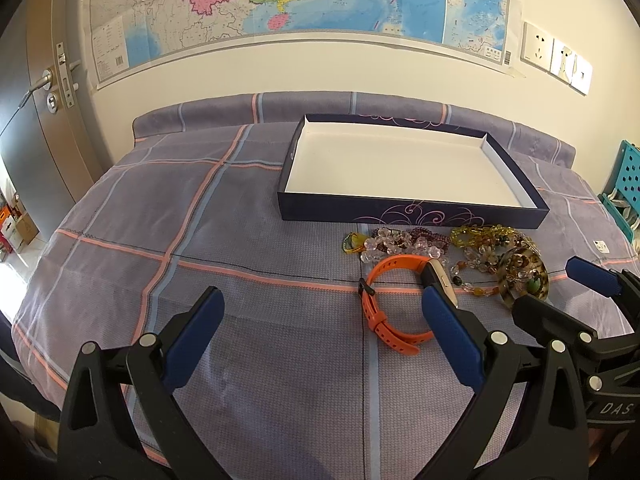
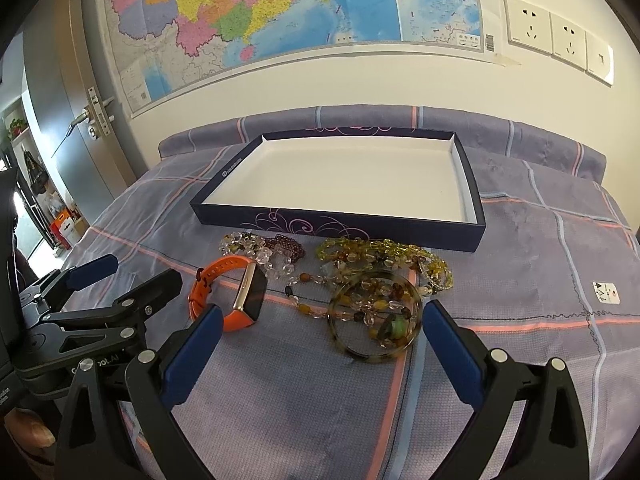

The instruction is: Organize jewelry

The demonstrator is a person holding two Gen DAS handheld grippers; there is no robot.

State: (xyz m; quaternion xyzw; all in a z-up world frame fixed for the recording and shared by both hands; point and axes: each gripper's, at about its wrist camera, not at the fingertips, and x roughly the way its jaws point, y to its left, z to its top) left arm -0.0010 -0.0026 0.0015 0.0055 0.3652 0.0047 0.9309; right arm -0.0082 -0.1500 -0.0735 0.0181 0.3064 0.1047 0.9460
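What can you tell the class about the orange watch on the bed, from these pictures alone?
The orange watch has a rubbery-looking orange strap with a dark buckle and a slim rectangular case, gold-edged with a dark face. Its strap is fastened into a loop. It lies on the checked bedsheet, in front of the open box, left of the mottled bangle. Clear beads lie right by its far side. Neither hand-held gripper holds it.

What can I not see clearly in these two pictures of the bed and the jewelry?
- Watch: in the left wrist view, the left tool finger covers part of its face.
- Bead strands: tangled in both views; their number is unclear.
- Bangle: beads lie inside it; which strand, unclear.
- Small label on the bedspread: print too small.
- Map: top cut off.
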